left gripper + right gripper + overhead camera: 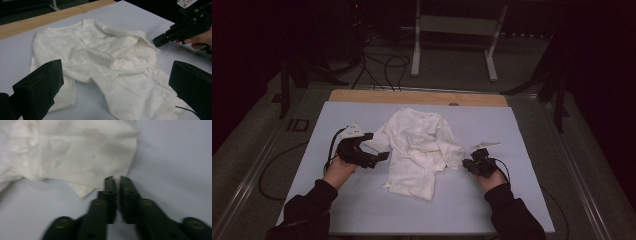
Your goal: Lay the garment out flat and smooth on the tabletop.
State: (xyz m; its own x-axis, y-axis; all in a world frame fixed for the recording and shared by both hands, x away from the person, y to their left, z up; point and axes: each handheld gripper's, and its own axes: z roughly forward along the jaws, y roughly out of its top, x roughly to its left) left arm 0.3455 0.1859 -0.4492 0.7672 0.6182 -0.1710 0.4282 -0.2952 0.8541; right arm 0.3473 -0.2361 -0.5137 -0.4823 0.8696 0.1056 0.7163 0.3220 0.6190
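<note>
A crumpled white garment (419,145) lies in the middle of the pale blue mat (512,200). My left gripper (374,147) hovers at its left side, open wide. In the left gripper view the two black jaws frame the garment (100,50) without touching it, left gripper (116,71). My right gripper (468,164) rests low at the garment's right edge. In the right gripper view its jaws stand together, right gripper (117,180), pinching the corner of the stitched hem of the garment (75,150). The left gripper view shows the right gripper (160,40) at that same edge.
The mat covers a wooden table whose bare strip (412,96) shows along the far edge. Beyond it stand a white metal frame (452,25) and loose cables (382,65) on the dark floor. Both of the person's dark sleeves enter from the bottom.
</note>
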